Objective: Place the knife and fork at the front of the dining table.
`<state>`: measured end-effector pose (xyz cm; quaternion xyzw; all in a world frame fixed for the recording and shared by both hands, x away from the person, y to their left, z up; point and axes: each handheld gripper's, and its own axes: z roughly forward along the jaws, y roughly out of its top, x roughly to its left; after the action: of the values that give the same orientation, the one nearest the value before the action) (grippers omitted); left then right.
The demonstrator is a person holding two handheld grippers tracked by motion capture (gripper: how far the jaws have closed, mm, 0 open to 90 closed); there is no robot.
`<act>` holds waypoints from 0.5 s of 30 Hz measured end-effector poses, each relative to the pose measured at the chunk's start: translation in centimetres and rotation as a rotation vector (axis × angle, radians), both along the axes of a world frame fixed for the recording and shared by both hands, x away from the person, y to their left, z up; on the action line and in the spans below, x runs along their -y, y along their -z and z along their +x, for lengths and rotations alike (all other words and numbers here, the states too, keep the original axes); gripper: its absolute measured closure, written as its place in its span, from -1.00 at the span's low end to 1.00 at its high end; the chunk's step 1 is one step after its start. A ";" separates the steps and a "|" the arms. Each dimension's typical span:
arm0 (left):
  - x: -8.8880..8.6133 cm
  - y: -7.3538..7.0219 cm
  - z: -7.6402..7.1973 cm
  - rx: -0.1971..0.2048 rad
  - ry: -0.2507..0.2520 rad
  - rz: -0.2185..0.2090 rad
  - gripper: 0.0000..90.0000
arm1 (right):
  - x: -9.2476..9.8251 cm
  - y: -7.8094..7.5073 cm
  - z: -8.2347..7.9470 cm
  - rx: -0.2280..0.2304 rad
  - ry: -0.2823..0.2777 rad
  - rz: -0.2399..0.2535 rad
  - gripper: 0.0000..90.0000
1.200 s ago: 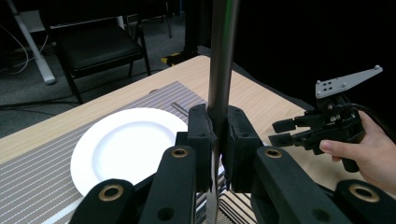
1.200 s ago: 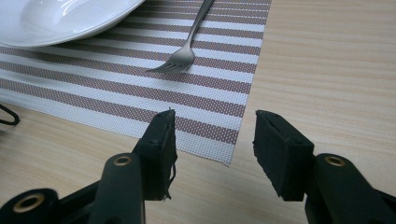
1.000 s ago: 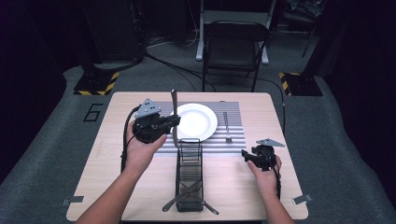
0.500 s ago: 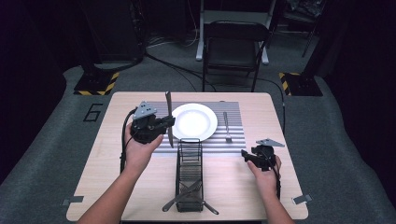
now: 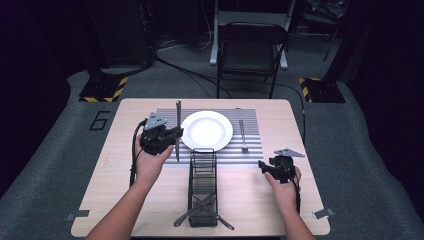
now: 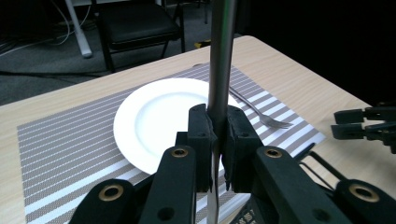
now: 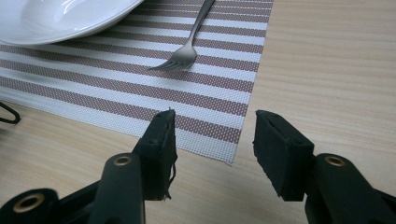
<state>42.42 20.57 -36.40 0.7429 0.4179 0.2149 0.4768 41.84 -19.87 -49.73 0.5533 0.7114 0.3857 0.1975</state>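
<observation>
My left gripper (image 5: pixel 173 138) is shut on a metal knife (image 5: pixel 178 116), which stands nearly upright just left of the white plate (image 5: pixel 206 130). In the left gripper view the pads clamp the knife (image 6: pixel 222 56) between handle and blade, with the plate (image 6: pixel 154 121) and a fork (image 6: pixel 261 114) beyond. The fork (image 5: pixel 242 135) lies on the striped placemat (image 5: pixel 250 151), right of the plate. My right gripper (image 5: pixel 266 167) rests low near the table's right side, open, with nothing between its jaws. From the right gripper (image 7: pixel 212 149), the placemat corner and the fork's tines (image 7: pixel 180 60) lie just ahead.
A black wire cutlery basket (image 5: pixel 202 172) stands at the table's front centre, with a few utensils (image 5: pixel 200 212) lying crossed at its near end. A folding chair (image 5: pixel 250 50) stands behind the table. Bare wood lies left of the placemat.
My left hand has carried the knife leftward and lower, from over the plate's left rim to the placemat beside it. The right hand has stayed put.
</observation>
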 end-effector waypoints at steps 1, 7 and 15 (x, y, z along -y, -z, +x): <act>-0.1 0.1 0.1 -0.001 -0.002 0.002 0.83 | 0.0 0.0 0.0 0.000 0.000 0.000 0.07; -0.5 1.5 1.2 -0.014 -0.050 0.001 0.83 | 0.1 0.0 0.0 0.003 -0.004 0.000 0.07; -0.6 3.5 2.9 -0.046 -0.102 -0.002 0.83 | 0.1 0.1 0.1 -0.006 0.000 0.010 0.07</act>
<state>45.32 21.20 -39.91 0.7248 0.4665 0.2213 0.4562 41.91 -20.00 -49.85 0.5554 0.7101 0.3877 0.1923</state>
